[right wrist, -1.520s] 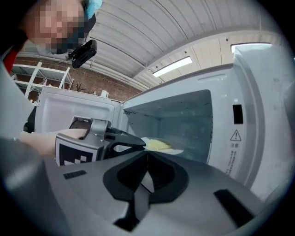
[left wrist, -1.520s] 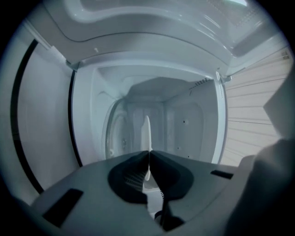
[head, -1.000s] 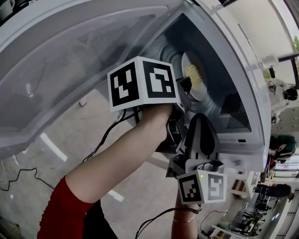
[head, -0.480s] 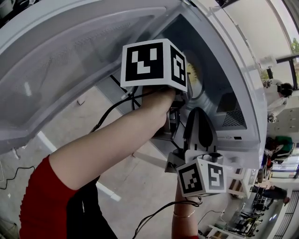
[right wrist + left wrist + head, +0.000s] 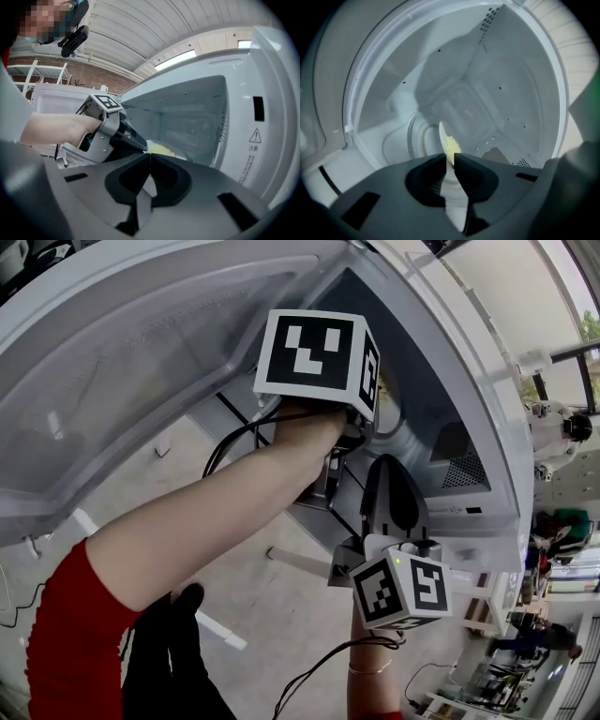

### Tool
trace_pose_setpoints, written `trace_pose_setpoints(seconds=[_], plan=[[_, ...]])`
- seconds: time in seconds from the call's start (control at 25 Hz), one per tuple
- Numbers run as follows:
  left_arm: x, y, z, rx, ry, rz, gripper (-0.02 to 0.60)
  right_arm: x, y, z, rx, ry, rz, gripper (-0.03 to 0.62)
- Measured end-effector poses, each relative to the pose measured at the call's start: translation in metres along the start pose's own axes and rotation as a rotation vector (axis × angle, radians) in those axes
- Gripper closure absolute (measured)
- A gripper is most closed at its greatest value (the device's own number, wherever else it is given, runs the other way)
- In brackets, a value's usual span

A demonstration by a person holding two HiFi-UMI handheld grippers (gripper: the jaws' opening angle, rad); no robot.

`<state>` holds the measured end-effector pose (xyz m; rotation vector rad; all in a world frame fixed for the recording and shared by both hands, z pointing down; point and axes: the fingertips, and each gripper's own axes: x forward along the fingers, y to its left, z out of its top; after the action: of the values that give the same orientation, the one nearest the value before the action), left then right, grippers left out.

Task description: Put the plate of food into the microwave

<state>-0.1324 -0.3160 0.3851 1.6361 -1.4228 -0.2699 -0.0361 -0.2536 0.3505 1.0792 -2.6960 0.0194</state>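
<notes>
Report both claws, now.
Left claw: has just been opening, tips slightly apart, plate rim between them, apparently not clamped.
Right claw: closed, empty.

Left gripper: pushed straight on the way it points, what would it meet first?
The plate of food: its rim lies between the tips of the left gripper, whose jaws have just been opening. Behind it, probably the microwave back wall.
</notes>
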Motion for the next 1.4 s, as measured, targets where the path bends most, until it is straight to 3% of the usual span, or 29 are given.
trace_pose_setpoints(seconds=[0.32,0.52,0.88,1.4], plan=[[0.002,-0.001,-0.005,0.144,0.066,0.066,0.518,-0.002,-0.008,0.007,-0.006,-0.004,-0.013,0.579],[0.007,0.000,0.008,0.227,0.030,0.091,0.509,-0.002,-0.008,0.006,-0.011,0.004,-0.007,0.579],[0.012,0.006,0.008,0.318,0.039,0.147,0.495,0.002,-0.010,0.002,-0.021,0.011,-0.002,0.579],[0.009,0.004,0.007,0.533,0.056,0.189,0.448,0.006,-0.010,0.007,-0.043,0.025,0.008,0.579]])
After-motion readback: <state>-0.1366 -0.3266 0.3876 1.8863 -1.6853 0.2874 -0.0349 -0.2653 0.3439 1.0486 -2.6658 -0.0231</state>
